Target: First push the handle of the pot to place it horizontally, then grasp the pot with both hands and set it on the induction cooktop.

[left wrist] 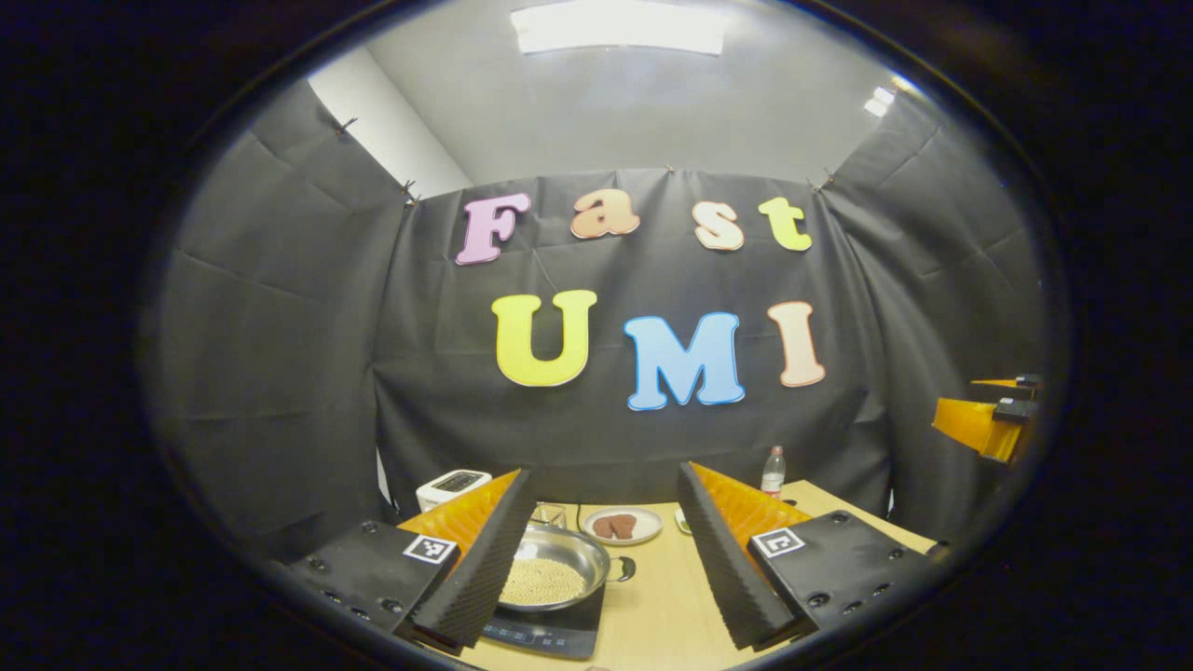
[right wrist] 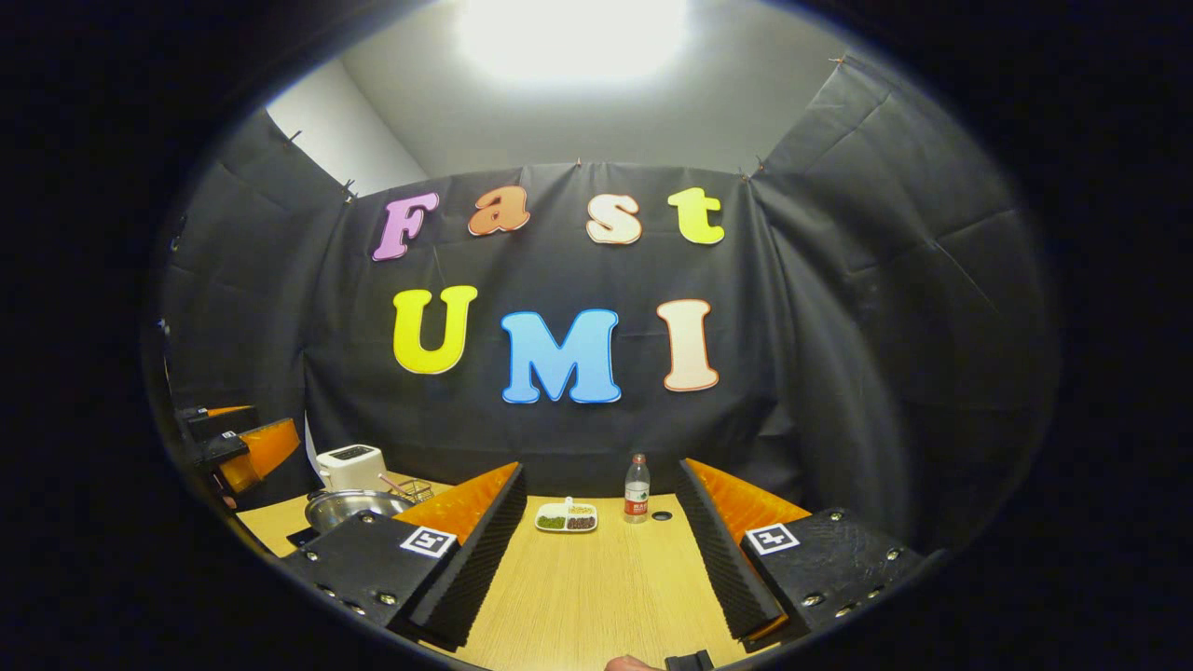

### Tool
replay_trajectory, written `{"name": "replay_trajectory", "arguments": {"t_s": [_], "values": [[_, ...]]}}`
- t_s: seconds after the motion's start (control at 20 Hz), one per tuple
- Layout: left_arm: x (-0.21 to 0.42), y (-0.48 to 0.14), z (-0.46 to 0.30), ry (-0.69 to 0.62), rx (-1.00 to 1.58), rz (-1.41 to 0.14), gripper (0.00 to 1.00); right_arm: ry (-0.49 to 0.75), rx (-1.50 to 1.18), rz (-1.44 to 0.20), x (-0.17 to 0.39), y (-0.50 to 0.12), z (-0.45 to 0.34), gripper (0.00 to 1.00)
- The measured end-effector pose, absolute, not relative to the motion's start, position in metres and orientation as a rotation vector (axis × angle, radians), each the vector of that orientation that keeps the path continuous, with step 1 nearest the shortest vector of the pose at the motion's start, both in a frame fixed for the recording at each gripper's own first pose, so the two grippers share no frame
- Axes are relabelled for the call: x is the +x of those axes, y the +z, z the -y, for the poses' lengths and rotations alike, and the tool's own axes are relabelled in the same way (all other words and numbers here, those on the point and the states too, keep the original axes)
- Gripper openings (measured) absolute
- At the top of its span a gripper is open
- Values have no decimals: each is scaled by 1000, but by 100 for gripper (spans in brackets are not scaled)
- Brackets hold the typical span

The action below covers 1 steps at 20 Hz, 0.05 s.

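both grippers raised well above the table (right wrist: 596,596), jaws spread wide, pinching nothing: left gripper (left wrist: 606,550) over the near left part, right gripper (right wrist: 601,550) over bare wood further right. seen between the left fingers: pot (left wrist: 552,570) sitting on the cooktop (left wrist: 545,632), short dark handle (left wrist: 623,567) pointing right, roughly level. judged from that, placing looks done, or nearly so; only a check of seating seems left. if a nudge is needed: come in low from both sides, press on rim and handle together, keep the pot flat so nothing rolls out, let go only once the base is square on the cooktop.

inside the pot: a layer of small pale beads or beans. just behind it, a glass (left wrist: 552,513), contents unclear. further back, a plate (left wrist: 623,526) with two brown pieces. in the right gripper view, a divided dish (right wrist: 566,517) with green and dark bits, a bottle (right wrist: 637,488) beside it, a toaster (right wrist: 351,466) at far left.
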State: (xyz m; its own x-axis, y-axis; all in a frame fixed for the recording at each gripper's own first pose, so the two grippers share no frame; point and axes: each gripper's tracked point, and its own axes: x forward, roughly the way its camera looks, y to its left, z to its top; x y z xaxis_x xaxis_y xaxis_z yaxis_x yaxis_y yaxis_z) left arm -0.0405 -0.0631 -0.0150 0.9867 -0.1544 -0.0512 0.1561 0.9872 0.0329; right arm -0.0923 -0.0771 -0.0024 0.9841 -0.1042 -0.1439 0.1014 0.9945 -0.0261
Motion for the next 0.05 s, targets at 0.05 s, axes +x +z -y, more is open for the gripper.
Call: {"name": "replay_trajectory", "arguments": {"t_s": [0.05], "values": [[-42,-14,58,-151,39,-48,100,-105,-24,-141,-92,-1,75,97]]}}
